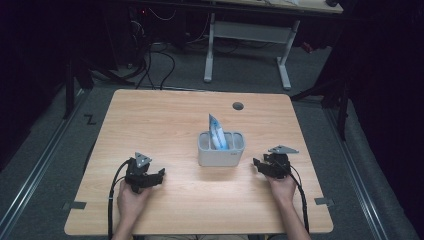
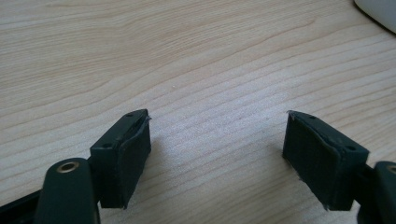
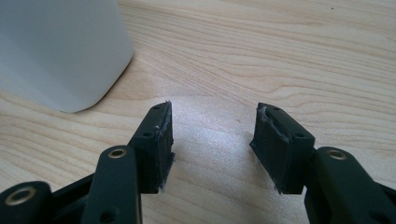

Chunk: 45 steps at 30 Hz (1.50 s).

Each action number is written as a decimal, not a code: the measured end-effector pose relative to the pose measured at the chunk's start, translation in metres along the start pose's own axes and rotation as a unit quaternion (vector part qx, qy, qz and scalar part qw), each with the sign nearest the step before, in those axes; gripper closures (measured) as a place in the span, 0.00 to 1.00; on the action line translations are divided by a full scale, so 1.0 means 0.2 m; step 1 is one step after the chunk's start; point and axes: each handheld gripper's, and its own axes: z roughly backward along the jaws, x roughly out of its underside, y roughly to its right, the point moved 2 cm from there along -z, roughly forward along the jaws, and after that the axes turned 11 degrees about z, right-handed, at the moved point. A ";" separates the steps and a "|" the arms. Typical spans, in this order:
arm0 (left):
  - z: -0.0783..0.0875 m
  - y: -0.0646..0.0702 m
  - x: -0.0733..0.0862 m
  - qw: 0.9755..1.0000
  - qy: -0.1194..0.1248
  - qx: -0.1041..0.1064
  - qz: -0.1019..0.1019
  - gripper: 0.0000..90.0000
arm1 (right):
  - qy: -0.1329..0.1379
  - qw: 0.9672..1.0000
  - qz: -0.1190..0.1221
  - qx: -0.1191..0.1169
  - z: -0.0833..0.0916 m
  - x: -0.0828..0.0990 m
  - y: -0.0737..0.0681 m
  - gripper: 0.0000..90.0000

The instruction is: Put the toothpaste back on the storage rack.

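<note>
A white two-compartment holder [image 1: 221,149] stands at the middle of the wooden table [image 1: 150,120], with a blue-and-white packet [image 1: 217,133] sticking up out of its left compartment. My left gripper [image 1: 161,175] rests low on the table to the holder's left, open, with bare wood between its pads [image 2: 133,156]. My right gripper [image 1: 256,164] sits just right of the holder, open as well, nothing between its pads [image 3: 275,144]. In the right gripper view the holder's white wall [image 3: 60,51] stands close at the upper left. A corner of the holder [image 2: 378,11] peeks in at the left gripper view's top right.
A round cable hole [image 1: 238,106] lies in the table behind the holder. A person's hands [image 1: 131,202] hold both grippers from the near edge, cables trailing back. Beyond the table stand a white desk frame [image 1: 250,45] and floor cables.
</note>
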 end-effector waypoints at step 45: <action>0.00 0.00 0.00 1.000 0.000 0.000 0.001 0.26 | -0.010 0.999 0.033 0.012 -0.03 0.00 -0.03 0.39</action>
